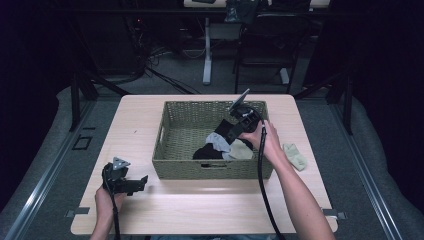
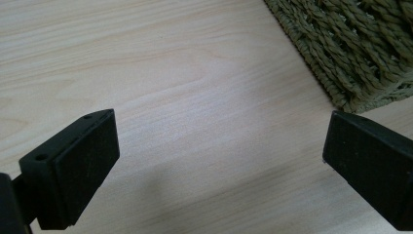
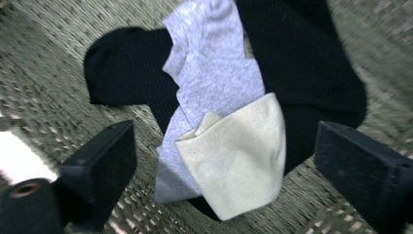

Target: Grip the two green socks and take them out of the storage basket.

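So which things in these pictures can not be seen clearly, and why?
- Black sock: the right gripper view cuts it off at the top; the grey sock and cream sock cover its middle.
- Basket: in the left gripper view one corner shows; the frame edge cuts the rest.
- Basket weave: blurred in the right gripper view.
- Right gripper: its fingers are too small and dark in the high view.

Right gripper view, as we find it: our right gripper [image 3: 224, 170] with jaws set wide apart, nothing pressed between them. Beneath it, the woven basket floor [image 3: 44, 83], blurred. On it, a black sock [image 3: 302, 63] lowest; a grey sock [image 3: 214, 63] draped across that; a cream sock [image 3: 238, 156] uppermost, folded, lying between the jaws.
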The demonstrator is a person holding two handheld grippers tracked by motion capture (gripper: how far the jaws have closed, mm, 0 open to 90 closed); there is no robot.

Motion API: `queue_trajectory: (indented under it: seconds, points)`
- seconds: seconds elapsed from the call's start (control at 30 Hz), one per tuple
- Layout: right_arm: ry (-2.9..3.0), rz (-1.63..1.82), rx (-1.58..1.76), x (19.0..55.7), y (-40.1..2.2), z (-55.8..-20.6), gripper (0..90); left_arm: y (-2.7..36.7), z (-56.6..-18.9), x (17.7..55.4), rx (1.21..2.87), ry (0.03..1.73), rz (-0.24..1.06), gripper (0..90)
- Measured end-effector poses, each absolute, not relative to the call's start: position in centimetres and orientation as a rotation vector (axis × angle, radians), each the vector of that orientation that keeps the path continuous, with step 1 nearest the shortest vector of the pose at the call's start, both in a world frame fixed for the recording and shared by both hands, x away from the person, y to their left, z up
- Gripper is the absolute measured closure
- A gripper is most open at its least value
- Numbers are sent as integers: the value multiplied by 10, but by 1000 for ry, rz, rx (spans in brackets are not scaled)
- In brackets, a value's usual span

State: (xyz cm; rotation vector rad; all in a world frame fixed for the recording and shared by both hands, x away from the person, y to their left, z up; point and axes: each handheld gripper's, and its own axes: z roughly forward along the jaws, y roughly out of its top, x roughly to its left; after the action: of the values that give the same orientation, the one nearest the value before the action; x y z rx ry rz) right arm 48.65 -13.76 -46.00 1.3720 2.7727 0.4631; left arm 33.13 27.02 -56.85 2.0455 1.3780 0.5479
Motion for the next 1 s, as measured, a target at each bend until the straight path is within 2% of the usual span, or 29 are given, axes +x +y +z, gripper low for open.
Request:
queue_trajectory:
  seconds: [0.43,0.53,0.6,0.73,0.77,0.83,0.9,1.0]
  points:
    - [2802,330,1436,496,-130,-501,171,270,-569,332,2056,1373,547,1]
    - [2812,291,1449,498,-129,-507,222,270,-569,332,2053,1372,548,1]
    - [2812,259,1459,499,-129,-509,310,270,-569,332,2052,1372,548,1]
    - [2775,314,1511,498,-131,-511,560,270,-569,332,2057,1373,545,1]
    - [2787,305,1493,498,-132,-509,655,270,-569,332,2057,1373,546,2]
    - [2792,287,1480,497,-133,-507,751,270,-569,332,2055,1374,544,2]
    - [2794,295,1471,497,-135,-505,804,270,-569,332,2056,1373,547,1]
    - [2790,306,1475,496,-139,-499,825,270,-569,332,2057,1373,545,2]
